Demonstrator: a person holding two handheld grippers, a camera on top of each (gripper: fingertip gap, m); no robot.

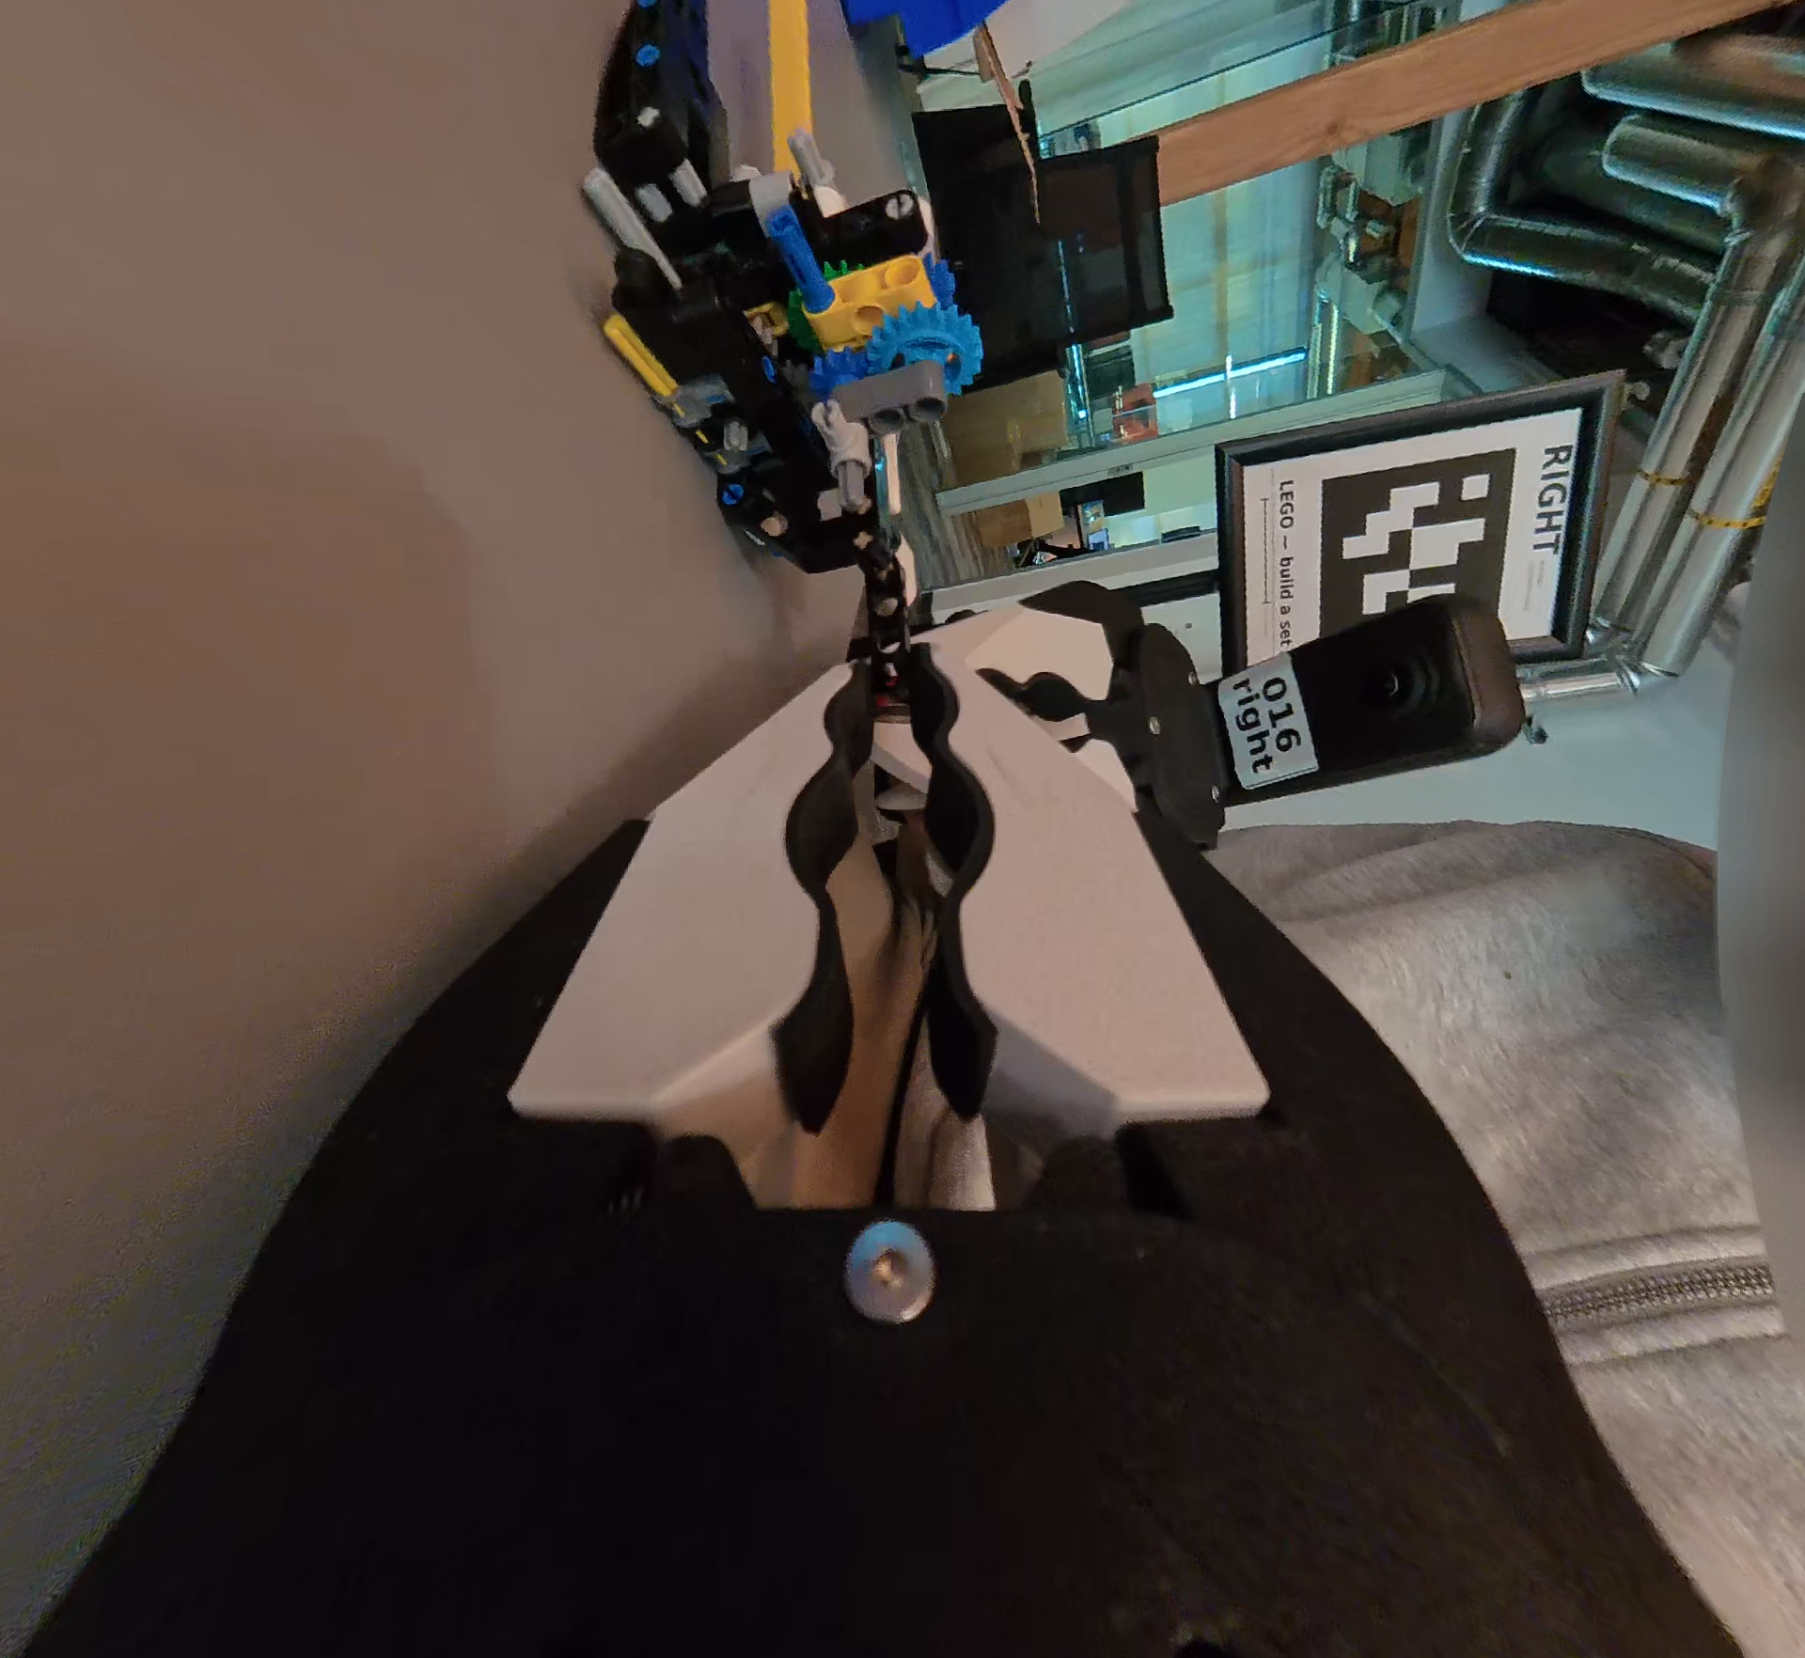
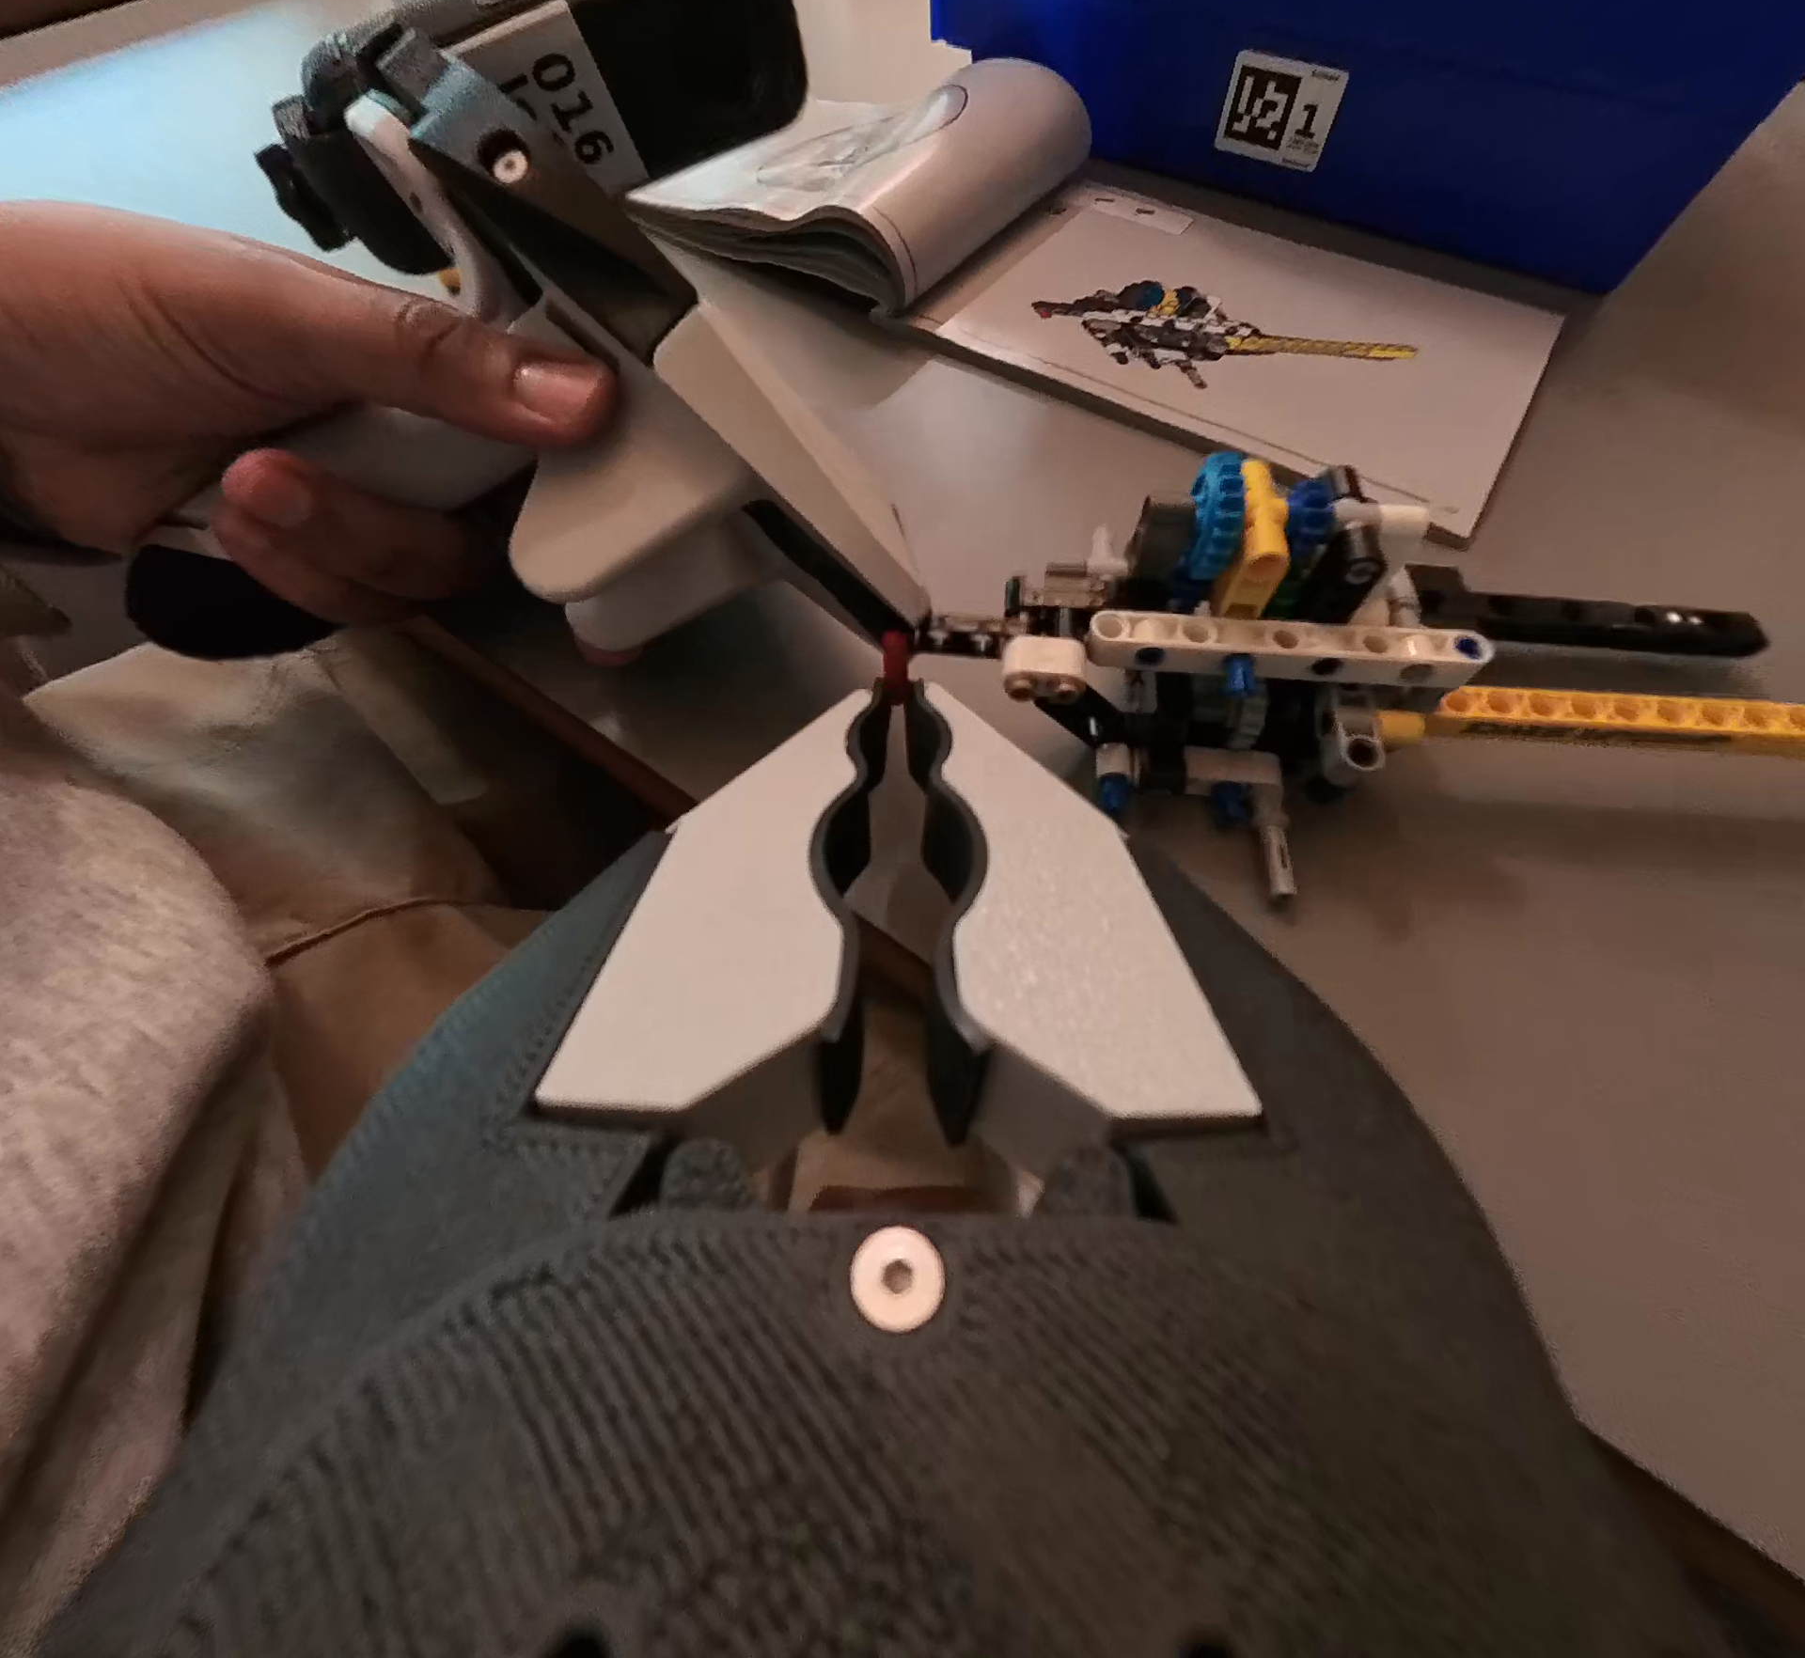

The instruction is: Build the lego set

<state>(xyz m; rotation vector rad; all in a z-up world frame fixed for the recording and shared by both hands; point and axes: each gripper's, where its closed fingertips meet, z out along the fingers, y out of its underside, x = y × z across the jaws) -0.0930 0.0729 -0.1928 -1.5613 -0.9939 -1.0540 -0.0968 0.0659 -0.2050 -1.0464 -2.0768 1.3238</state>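
grippers: white fingers [image 2: 1074, 957], black wavy pads [image 1: 830, 928] | grey sleeve [image 2: 107, 976]

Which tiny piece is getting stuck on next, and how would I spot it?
Find the big blue bin; the lego model sits before it. At the tip of the model's thin black beam, the right tool pinches a tiny red pin, the only red piece there.

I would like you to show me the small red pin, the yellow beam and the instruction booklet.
red pin [image 2: 891, 646], right wrist view, its upper end.
yellow beam [image 2: 1612, 717], right wrist view, its holed top face.
instruction booklet [image 2: 1270, 400], right wrist view, open page.
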